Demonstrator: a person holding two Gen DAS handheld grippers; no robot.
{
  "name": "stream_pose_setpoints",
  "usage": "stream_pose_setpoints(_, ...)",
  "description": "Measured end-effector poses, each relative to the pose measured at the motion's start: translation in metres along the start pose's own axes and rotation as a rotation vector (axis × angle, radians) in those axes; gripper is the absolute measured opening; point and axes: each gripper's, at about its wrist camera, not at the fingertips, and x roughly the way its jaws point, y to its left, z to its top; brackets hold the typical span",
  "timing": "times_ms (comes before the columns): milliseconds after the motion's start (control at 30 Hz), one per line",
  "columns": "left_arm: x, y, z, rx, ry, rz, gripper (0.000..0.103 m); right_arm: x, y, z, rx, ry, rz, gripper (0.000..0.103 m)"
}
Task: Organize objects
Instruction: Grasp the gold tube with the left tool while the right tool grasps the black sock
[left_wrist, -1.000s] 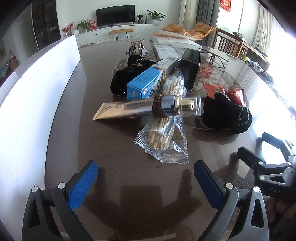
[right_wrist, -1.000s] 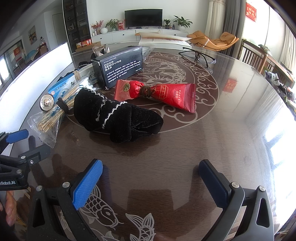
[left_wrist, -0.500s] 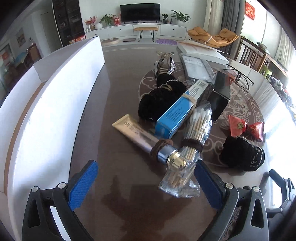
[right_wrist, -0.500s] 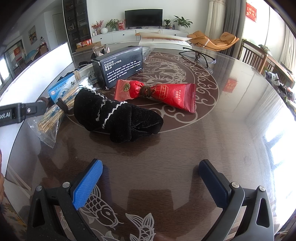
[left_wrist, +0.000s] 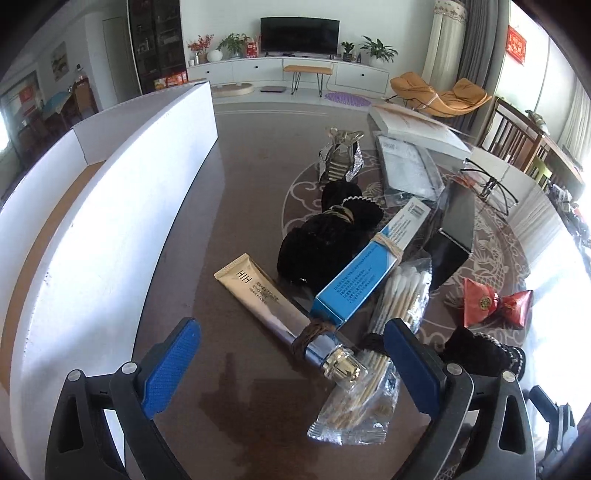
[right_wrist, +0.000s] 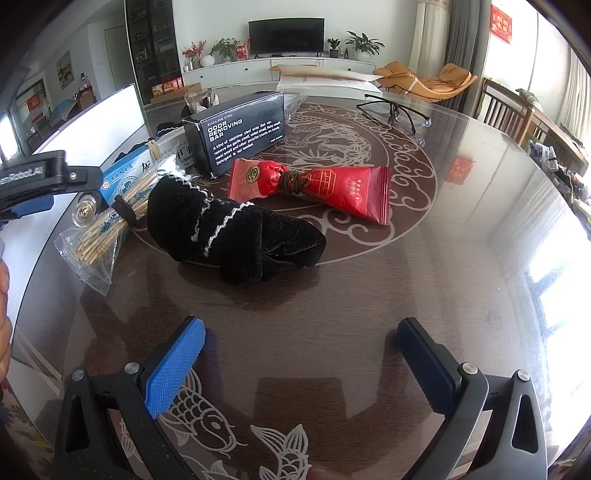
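Nearing the gold tube (left_wrist: 274, 311), left hand-held gripper (left_wrist: 291, 365) spread.

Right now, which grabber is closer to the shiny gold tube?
The left gripper: the gold tube lies with its cap between the open fingers. The right gripper hangs open farther away, facing the black pouch.

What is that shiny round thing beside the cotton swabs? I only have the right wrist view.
Observer: It is the capped end of a gold tube printed HIH.
Operator: Is the left claw open?
Observer: Yes, the left claw is open and holds nothing.
Operator: Anything hidden behind the blue carton?
Observer: A black velvet bundle, tied round its middle with a band.
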Motion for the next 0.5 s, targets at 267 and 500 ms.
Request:
stream_pose_setpoints(267,0.007,0.021,-0.038,-0.058,0.071,-0.095,0.100,0.000,0.000,0.000,0.000,0.000,0.000,0.103)
stream_pose_setpoints(500,-0.013,0.007,-0.042,0.005,0.047,-0.077,0.099,0.000,0.000,0.000,0.000,0.000,0.000,0.103)
